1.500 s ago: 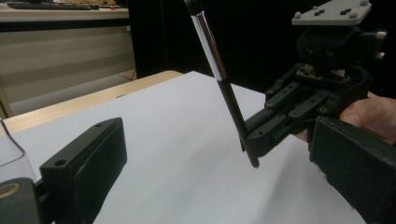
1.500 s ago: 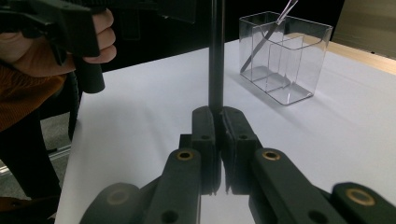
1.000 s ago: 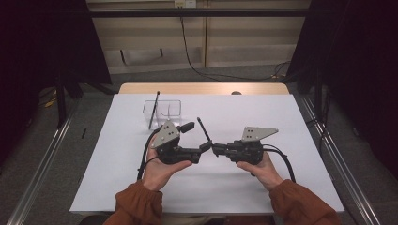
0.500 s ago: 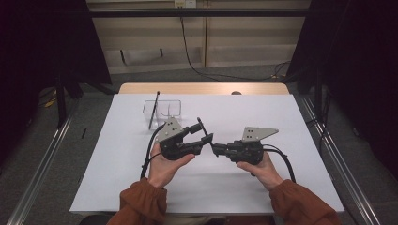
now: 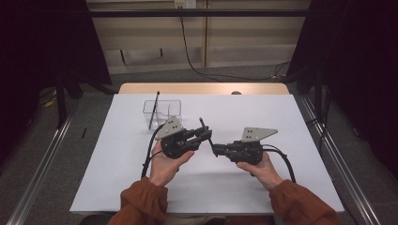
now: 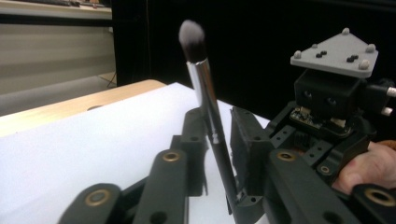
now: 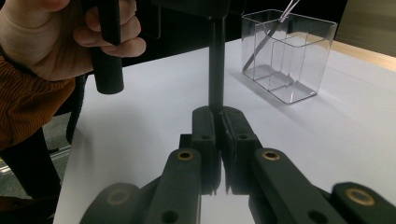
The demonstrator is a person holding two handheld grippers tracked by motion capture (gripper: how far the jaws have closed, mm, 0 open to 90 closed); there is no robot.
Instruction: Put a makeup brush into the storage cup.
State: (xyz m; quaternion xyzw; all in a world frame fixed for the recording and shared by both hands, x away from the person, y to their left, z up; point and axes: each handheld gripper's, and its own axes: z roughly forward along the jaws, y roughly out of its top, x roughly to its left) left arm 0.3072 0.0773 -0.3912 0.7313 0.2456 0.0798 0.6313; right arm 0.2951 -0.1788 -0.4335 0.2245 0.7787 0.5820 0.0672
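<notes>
Brush [image 6: 210, 112] held upright above the desk [image 5: 281, 117] between both grippers: right gripper [image 5: 217, 150] jaws clamp its handle; left gripper [image 5: 205, 133] jaws, just closing, grip its ferrule.

The white table cover [image 5: 117, 154] is evenly lit from above and is the brightest area, while the room on both sides falls into near black. Shadows under the hands are soft and faint. In the left gripper view, the brush [image 6: 205, 93] has a blurred tip and a glinting metal collar. Close jaws look soft; the clear box [image 7: 287, 53] shows small reflections.
</notes>
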